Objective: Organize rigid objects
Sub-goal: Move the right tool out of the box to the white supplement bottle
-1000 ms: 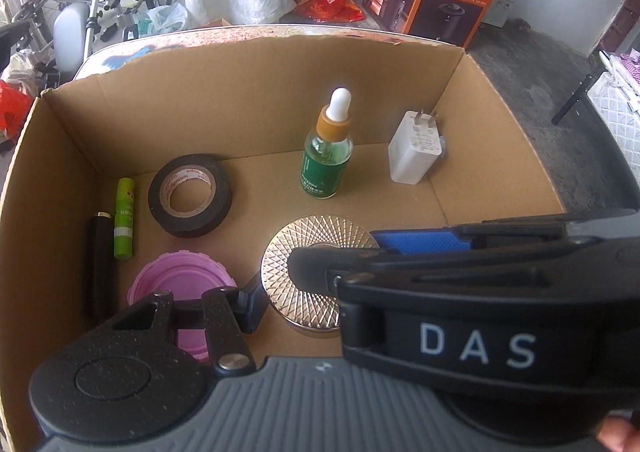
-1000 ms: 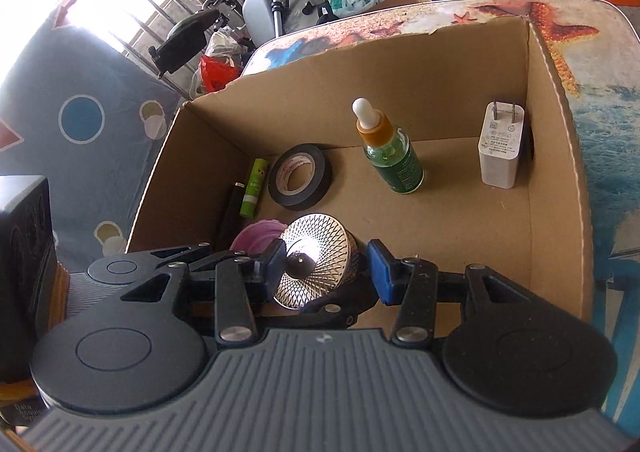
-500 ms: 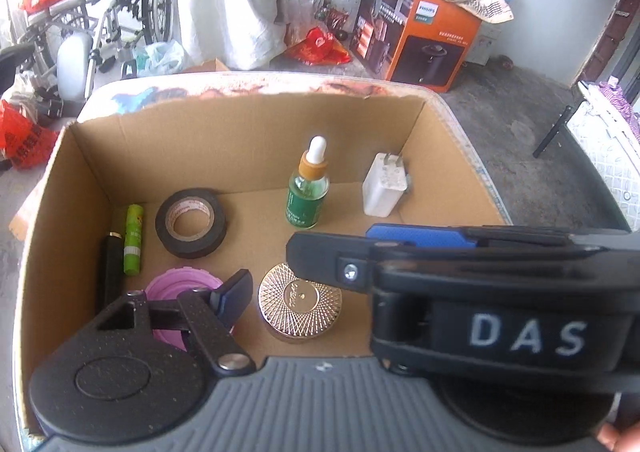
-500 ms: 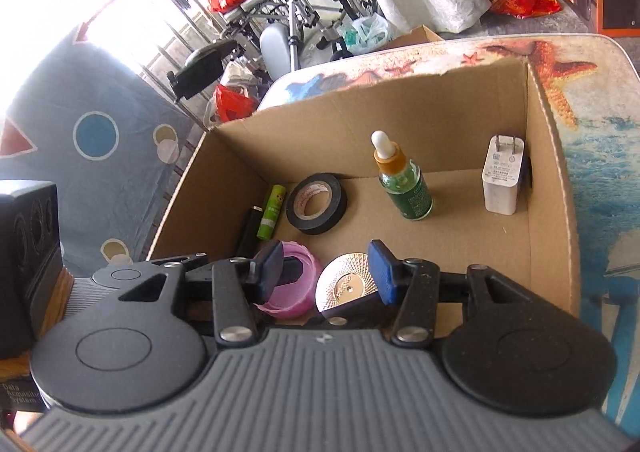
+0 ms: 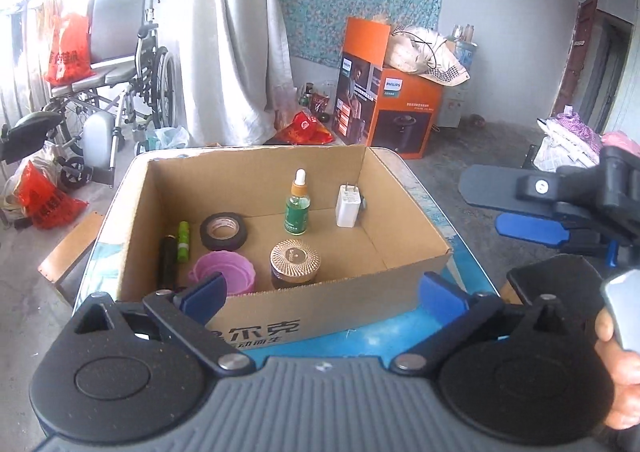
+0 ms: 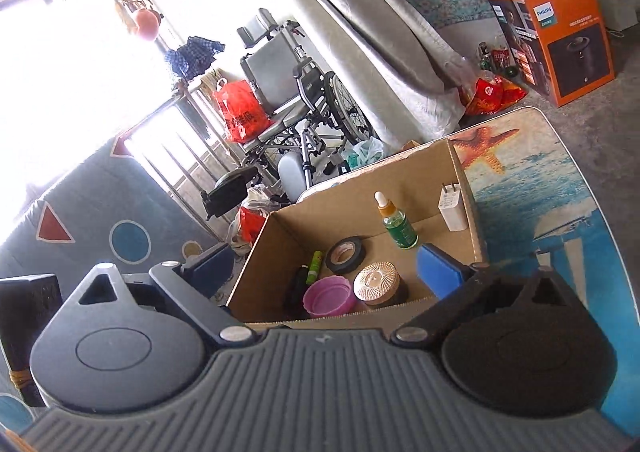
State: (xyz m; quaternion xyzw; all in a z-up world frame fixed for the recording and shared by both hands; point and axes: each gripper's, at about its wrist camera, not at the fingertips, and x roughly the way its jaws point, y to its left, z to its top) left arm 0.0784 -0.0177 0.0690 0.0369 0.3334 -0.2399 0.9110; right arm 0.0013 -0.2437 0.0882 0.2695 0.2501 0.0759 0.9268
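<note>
open cardboard box (image 5: 404,212) on a sea-printed counter (image 6: 532,172), seen from both wrist cameras. left gripper (image 5: 324,294): jaws spread wide and empty, held before the near wall of the box. right gripper (image 6: 324,266): jaws likewise wide apart, holding nothing, above the near edge of the box; it also appears side-on at the right margin of the left wrist view, clear of the box. contents, all resting on the box floor: gold-lidded jar (image 5: 295,263) near the front, just beside a purple cup (image 5: 224,272); black tape roll (image 5: 223,230) behind the cup; green tube (image 5: 183,236) and black tube (image 5: 168,260) lying side by side along the left wall; green dropper bottle (image 5: 297,204) upright at the back; white charger (image 5: 347,206) upright toward the back right corner. background: wheelchair (image 5: 120,92), orange appliance carton (image 5: 396,100).
</note>
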